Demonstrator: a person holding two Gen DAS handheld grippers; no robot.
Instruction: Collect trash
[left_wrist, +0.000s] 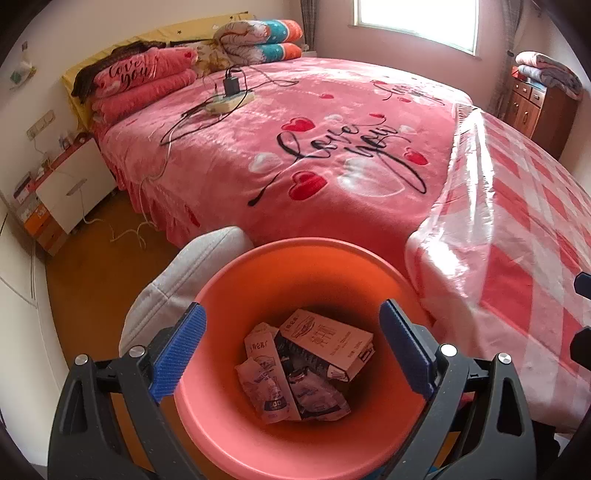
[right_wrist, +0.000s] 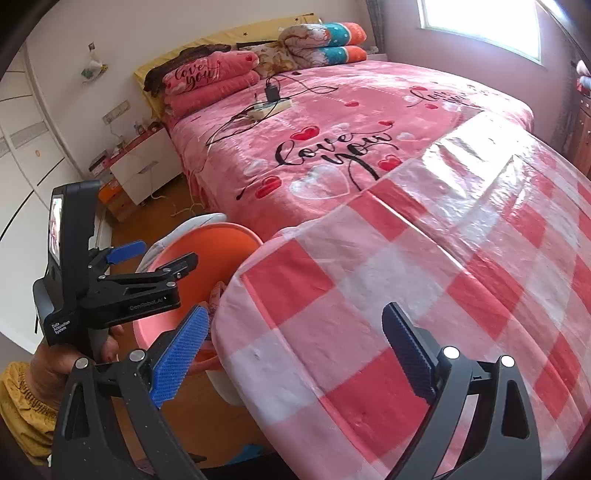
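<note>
Crumpled milk cartons lay at the bottom of the orange bin, directly below and between the spread, empty jaws of the left gripper. Right gripper likewise gaped wide, holding nothing, hovering over the checked, plastic-covered surface just right of the bin. Beyond both jaws stretched the pink bed, with a power strip and charger upon it.

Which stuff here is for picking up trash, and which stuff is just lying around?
For the job:
orange bin
carton and crumpled packets inside it
left tongs, right tongs, both open

Just lying about:
power strip with cables
folded blankets
checked cloth
</note>
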